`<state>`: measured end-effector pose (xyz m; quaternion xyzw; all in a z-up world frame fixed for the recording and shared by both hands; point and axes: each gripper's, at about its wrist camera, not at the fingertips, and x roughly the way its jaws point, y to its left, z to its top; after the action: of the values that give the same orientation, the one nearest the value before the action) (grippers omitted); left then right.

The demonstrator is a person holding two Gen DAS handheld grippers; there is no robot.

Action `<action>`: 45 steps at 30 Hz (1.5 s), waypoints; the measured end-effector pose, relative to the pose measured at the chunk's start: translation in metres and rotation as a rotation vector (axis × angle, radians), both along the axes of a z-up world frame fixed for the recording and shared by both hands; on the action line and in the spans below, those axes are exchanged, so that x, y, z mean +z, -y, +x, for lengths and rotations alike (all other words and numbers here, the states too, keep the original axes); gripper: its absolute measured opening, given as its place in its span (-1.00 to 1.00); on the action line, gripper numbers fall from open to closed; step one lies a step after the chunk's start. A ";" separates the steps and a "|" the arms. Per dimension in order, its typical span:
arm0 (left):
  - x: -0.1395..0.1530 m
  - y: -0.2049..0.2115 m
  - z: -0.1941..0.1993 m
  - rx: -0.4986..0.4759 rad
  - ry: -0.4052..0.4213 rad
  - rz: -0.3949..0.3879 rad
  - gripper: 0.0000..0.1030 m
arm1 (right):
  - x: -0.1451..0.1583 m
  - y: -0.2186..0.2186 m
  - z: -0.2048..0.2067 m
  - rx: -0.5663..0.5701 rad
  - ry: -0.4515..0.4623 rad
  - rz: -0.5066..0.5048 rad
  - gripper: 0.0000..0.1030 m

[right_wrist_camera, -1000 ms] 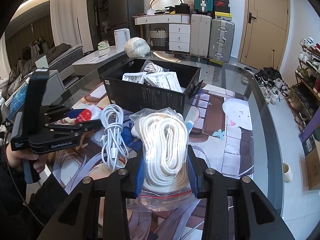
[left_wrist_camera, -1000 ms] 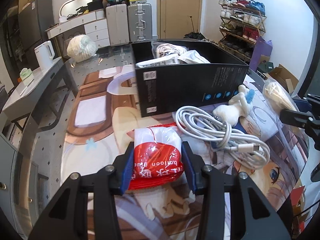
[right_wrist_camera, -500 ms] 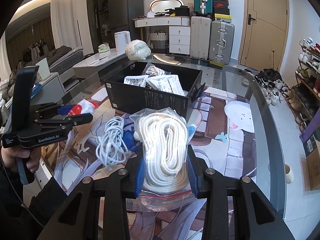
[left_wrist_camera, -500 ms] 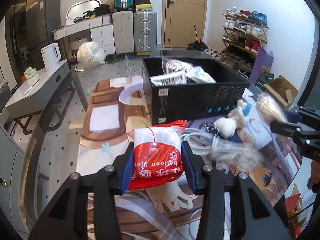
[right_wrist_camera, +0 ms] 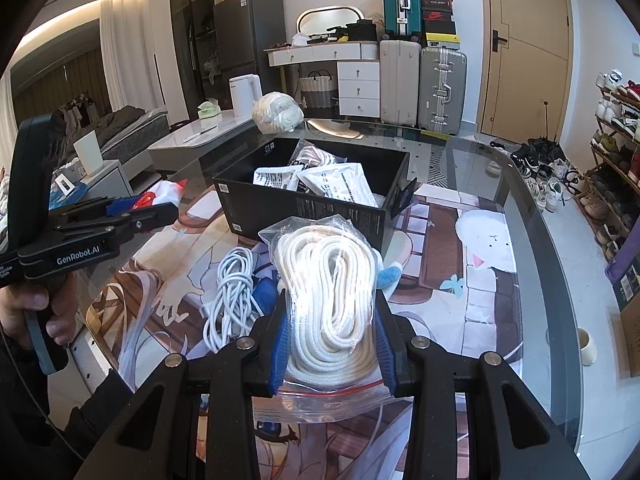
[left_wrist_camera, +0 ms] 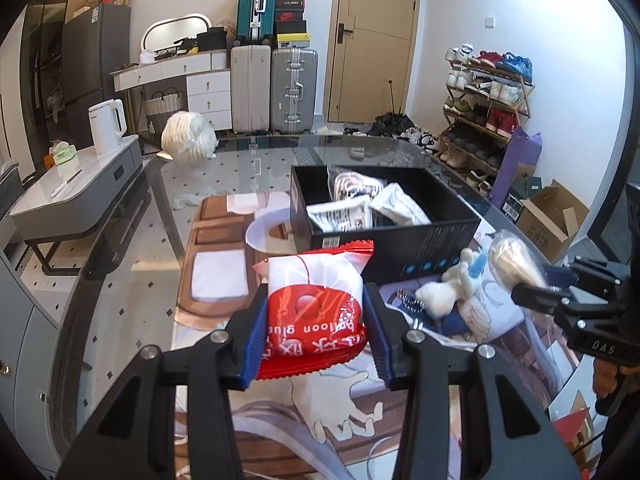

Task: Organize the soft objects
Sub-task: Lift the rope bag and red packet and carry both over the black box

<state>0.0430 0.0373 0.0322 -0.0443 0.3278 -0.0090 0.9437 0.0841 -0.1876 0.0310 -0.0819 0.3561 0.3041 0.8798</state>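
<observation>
While hidden leftward, white cable (right_wrist_camera: 230, 300) shows rightward, beside bagged rope (right_wrist_camera: 334, 300).

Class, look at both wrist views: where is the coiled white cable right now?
In the right wrist view, the white cable lies on the table mat, left of the bagged rope held by the right gripper, in front of the black box.

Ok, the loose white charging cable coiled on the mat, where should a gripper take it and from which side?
Grip the white charging cable across the middle of its long bundle, coming straight down from above. It lies flat, its strands gathered there, while the ends fan into loops. The bagged white rope in the right gripper crowds one side.
</observation>
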 end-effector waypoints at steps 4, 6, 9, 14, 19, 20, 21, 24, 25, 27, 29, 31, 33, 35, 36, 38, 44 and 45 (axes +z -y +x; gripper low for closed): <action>0.008 0.001 0.004 -0.007 0.015 0.001 -0.16 | 0.003 -0.001 0.000 -0.007 0.007 0.026 -0.29; 0.011 0.001 0.005 -0.011 0.024 0.000 -0.16 | 0.006 -0.003 0.002 -0.008 0.010 0.037 -0.29; 0.016 0.002 0.010 -0.017 0.034 -0.003 -0.16 | 0.010 -0.006 0.004 -0.008 0.020 0.041 -0.29; 0.021 0.006 0.018 -0.034 0.042 -0.010 -0.16 | 0.022 -0.012 0.012 -0.010 0.039 0.046 -0.29; 0.025 0.009 0.026 -0.046 0.045 -0.008 -0.16 | 0.031 -0.017 0.023 -0.009 0.051 0.045 -0.29; 0.025 0.009 0.028 -0.048 0.047 -0.008 -0.16 | 0.033 -0.018 0.026 -0.007 0.050 0.048 -0.29; 0.026 0.010 0.030 -0.048 0.048 -0.002 -0.16 | 0.035 -0.019 0.029 -0.007 0.051 0.049 -0.29; 0.029 0.012 0.039 -0.050 0.053 0.009 -0.16 | 0.039 -0.023 0.038 -0.002 0.054 0.048 -0.29; 0.029 0.013 0.042 -0.050 0.056 0.015 -0.16 | 0.040 -0.025 0.041 -0.002 0.055 0.047 -0.29; 0.029 0.013 0.048 -0.053 0.055 0.015 -0.16 | 0.041 -0.028 0.048 0.001 0.054 0.041 -0.29; 0.029 0.013 0.054 -0.053 0.056 0.010 -0.16 | 0.041 -0.030 0.054 0.006 0.054 0.036 -0.29; 0.028 0.013 0.062 -0.057 0.054 0.009 -0.16 | 0.042 -0.033 0.058 0.011 0.050 0.032 -0.29; 0.028 0.011 0.068 -0.059 0.056 0.009 -0.15 | 0.041 -0.036 0.064 0.015 0.048 0.022 -0.29; 0.027 0.010 0.076 -0.062 0.055 0.002 -0.15 | 0.040 -0.039 0.071 0.018 0.041 0.015 -0.29; 0.026 0.009 0.078 -0.064 0.054 0.002 -0.16 | 0.039 -0.040 0.074 0.019 0.037 0.012 -0.29; 0.023 0.009 0.086 -0.071 0.049 0.001 -0.15 | 0.037 -0.044 0.083 0.022 0.024 0.003 -0.29; 0.018 0.016 0.107 -0.102 0.033 0.007 -0.15 | 0.029 -0.057 0.104 0.028 0.005 -0.027 -0.29; 0.016 0.016 0.111 -0.103 0.029 0.008 -0.15 | 0.027 -0.059 0.107 0.029 0.001 -0.029 -0.29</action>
<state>0.1536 0.0209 0.0484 -0.0233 0.3160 -0.0570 0.9468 0.1915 -0.1282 0.0583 -0.0998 0.3587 0.3118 0.8741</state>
